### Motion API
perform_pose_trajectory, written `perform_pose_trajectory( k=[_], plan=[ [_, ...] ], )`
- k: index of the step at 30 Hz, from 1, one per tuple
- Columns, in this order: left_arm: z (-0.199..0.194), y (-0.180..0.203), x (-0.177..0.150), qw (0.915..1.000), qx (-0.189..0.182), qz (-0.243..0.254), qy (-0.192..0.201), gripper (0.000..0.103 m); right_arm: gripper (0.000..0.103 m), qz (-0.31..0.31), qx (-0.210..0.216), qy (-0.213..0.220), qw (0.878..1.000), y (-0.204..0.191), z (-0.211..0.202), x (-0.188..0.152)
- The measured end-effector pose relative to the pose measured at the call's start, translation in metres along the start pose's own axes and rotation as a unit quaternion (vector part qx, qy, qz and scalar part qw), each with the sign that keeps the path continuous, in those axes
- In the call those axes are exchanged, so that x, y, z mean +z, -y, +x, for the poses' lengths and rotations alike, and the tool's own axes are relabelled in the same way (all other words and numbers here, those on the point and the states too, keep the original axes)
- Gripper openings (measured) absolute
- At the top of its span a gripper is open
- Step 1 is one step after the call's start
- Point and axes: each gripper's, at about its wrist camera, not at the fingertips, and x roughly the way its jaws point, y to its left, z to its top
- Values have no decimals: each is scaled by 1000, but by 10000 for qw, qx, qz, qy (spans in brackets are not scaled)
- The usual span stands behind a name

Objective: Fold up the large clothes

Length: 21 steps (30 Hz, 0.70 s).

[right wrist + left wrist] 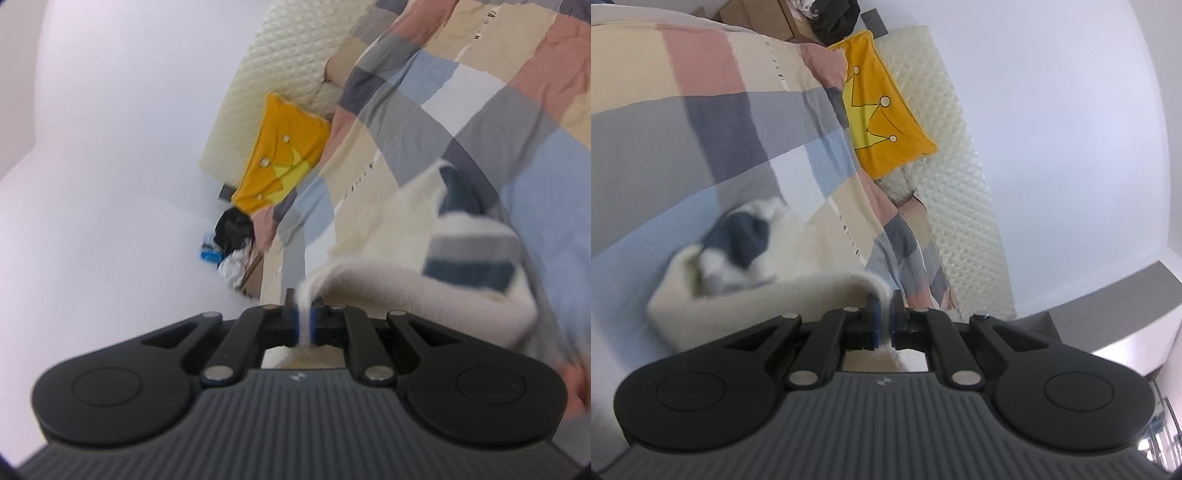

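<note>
**Sweater pinched at both ends, soft & floppy**

Left tool (882,317) and right tool (303,325) are both clamped nearly shut on the cream sweater (746,295) edge. Rest sags ahead of each tool over the checked bedspread (701,122). Looks light, fuzzy, limp; prob. best gripped at edges/corners, held taut.

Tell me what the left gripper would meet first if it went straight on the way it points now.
Probably the checked bedcover. The left gripper, shut on an edge of the cream sweater, aims slightly downward across the bed, and the sweater hangs off to one side. Depth is unclear in this blurred view.
</note>
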Motion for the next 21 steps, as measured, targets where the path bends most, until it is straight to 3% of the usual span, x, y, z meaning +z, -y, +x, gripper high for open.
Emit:
perform_pose_trajectory(
  k=[10, 16, 21],
  plan=[
    [190, 13, 96, 9973, 727, 136, -4, 6, 9, 497, -429, 332, 9973, 15, 144, 76],
    [298, -34, 129, 9941, 1068, -12, -163, 6, 9, 790, -759, 275, 9936, 63, 229, 106],
    [354, -80, 144, 9920, 1215, -80, -346, 6, 9, 951, -905, 186, 9912, 100, 277, 115]
  ],
)
